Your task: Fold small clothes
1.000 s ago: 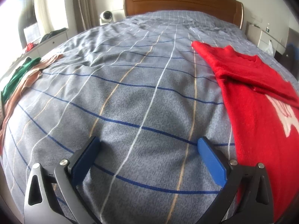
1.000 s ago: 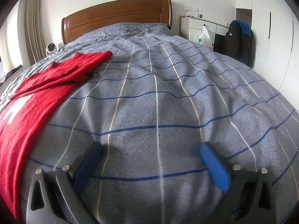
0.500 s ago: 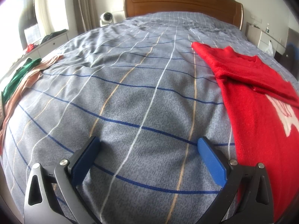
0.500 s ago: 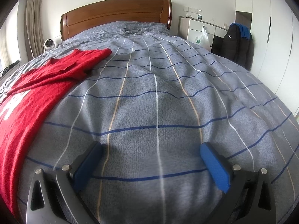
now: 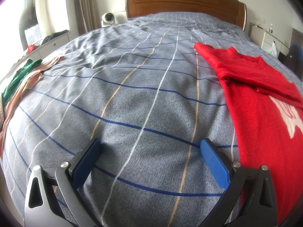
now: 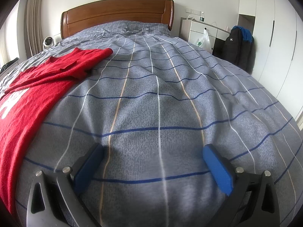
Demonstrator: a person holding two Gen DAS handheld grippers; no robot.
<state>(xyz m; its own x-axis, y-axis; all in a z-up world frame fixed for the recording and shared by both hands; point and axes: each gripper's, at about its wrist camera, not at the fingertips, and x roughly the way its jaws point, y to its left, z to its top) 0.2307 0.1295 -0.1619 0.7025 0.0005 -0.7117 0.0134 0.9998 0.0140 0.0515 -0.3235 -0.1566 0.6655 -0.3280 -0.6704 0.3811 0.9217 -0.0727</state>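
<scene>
Red sweater (image 5: 265, 102) flat on bed (image 5: 132, 94) | your left gripper (image 5: 149, 151) spread, empty | right gripper (image 6: 153, 157) spread, empty

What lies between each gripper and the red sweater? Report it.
Nothing visible does. The left gripper, open, hangs over bare bedspread with the red sweater just to its right. The right gripper, also open, has the sweater to its left across bare bedspread. The green and pink clothes lie far off left.
</scene>
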